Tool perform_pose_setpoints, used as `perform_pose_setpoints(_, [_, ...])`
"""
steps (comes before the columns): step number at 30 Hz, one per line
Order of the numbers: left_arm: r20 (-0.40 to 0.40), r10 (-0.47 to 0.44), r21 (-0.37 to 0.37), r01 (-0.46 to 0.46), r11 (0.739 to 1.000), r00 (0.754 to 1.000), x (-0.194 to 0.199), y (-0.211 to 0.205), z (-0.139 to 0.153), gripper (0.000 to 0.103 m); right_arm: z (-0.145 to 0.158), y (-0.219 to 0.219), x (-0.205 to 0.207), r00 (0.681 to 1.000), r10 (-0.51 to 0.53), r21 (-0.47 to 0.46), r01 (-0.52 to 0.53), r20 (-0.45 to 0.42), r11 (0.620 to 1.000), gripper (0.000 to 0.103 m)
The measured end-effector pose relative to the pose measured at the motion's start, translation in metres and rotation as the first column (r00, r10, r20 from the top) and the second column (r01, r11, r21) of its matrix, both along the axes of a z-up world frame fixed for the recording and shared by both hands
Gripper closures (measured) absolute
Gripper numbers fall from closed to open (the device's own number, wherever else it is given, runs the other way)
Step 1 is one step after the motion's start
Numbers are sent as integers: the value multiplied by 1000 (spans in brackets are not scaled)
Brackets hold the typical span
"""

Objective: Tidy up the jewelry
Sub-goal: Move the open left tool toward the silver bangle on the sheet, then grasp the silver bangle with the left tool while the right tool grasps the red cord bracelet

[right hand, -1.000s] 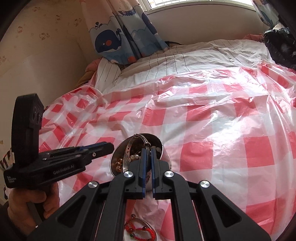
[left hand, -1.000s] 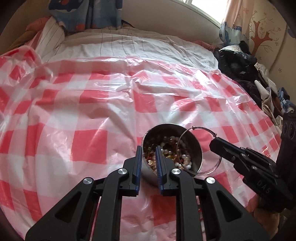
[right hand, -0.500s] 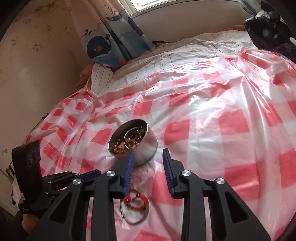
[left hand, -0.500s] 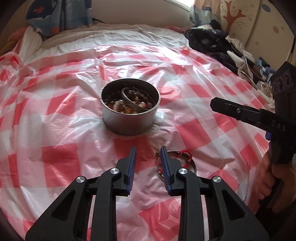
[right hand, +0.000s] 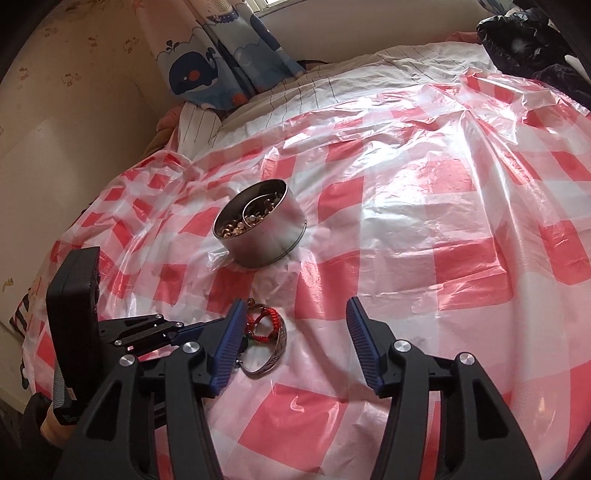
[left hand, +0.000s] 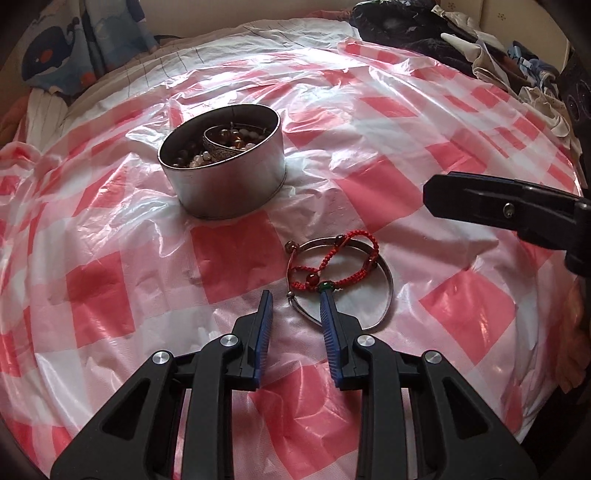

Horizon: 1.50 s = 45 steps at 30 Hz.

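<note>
A round metal tin (left hand: 229, 177) holding beads, pearls and a silver bangle stands on the red-checked plastic sheet (left hand: 110, 288); it also shows in the right wrist view (right hand: 264, 230). A red cord bracelet (left hand: 332, 264) lies across a silver bangle (left hand: 386, 291) on the sheet in front of the tin. My left gripper (left hand: 295, 304) is open and empty, low over the near left edge of that bangle. My right gripper (right hand: 295, 317) is wide open and empty, with the bracelet (right hand: 264, 321) and bangle (right hand: 275, 349) by its left finger.
The sheet covers a bed with white striped bedding (right hand: 369, 74) behind. A whale-print curtain (right hand: 207, 66) hangs at the back left. Dark clothes (left hand: 424, 26) are piled at the back right. A wall (right hand: 55, 129) runs along the left.
A second ago my right gripper held a bangle over the tin; it has let go, opened wide and drawn back. My left gripper opened, left the tin and came down to the bracelet and bangle.
</note>
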<state>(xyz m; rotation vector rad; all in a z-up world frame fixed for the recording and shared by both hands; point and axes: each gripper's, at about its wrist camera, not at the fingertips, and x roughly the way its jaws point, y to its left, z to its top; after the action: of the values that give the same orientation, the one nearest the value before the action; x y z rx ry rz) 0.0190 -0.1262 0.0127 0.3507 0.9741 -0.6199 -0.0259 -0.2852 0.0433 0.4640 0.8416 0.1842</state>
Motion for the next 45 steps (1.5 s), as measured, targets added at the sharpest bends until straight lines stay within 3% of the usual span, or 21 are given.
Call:
perform_pose_setpoints(5, [-22,32,-32,-33,999,999,-1,16,2,78,-5,21,6,998,68,-54,-69,-14,996,48])
perform_pose_setpoints(8, [-25,35,-37,-36,999,999,-1,19,3,78,-11,50,14,989,142,-142,-146,-37,979,50])
perform_pose_setpoints(10, [-17,26,-21,-26,999,1000,-2,19,1,78,-19,63,19,984,169,-165,-176,-58,971,62])
perform_pose_setpoints(12, [-24,28,-27,-29,999,999,-2,19,0,78,-25,68,24,983,168,-166,-178,-72,970,88])
perform_pose_setpoints(17, [-40,28,-36,-30,999,999,1,20,-3,78,-16,65,14,988,157,-151,-157,-15,976,97])
perform_pose_setpoints(24, [-27,25,-35,-26,999,999,2,18,-5,80,6,34,-3,994,65,-34,-62,89,997,97])
perform_pose_setpoints(26, [3,13,-17,-13,1000,1000,0,16,-3,94,5,27,-2,997,35,-32,-33,73,999,97])
perform_pose_setpoints(31, [52,47,-26,-45,999,998,5,27,14,99,-10,11,4,998,-57,-35,56,-12,998,96])
perform_pose_setpoints(32, [47,68,-32,-66,997,997,10,33,16,99,-11,8,3,998,-69,-37,68,-15,997,86])
perform_pose_setpoints(33, [35,81,-36,-80,996,996,14,38,16,99,-11,6,3,996,-84,-40,84,-14,996,60])
perform_pose_setpoints(34, [23,89,-36,-88,995,996,17,41,15,99,-10,5,2,996,-94,-48,93,-10,994,48])
perform_pose_setpoints(37, [3,119,-47,-119,992,993,23,47,12,97,-10,13,4,997,-74,-94,73,-6,993,44])
perform_pose_setpoints(39, [-8,110,-40,-110,993,994,24,45,7,84,-15,20,8,998,-51,-140,46,-33,989,37])
perform_pose_setpoints(41, [-14,84,-37,-84,996,996,22,40,1,63,-22,28,11,998,-38,-181,27,-58,983,36])
perform_pose_setpoints(43, [19,68,3,-68,998,998,17,33,-5,61,-27,36,14,996,-25,-243,5,-80,970,36])
perform_pose_setpoints(44, [29,65,15,-66,998,997,16,31,-6,61,-28,41,14,996,-14,-266,-9,-85,964,41])
perform_pose_setpoints(45, [30,67,16,-67,998,997,16,31,-5,64,-28,45,14,996,2,-287,-27,-86,958,58])
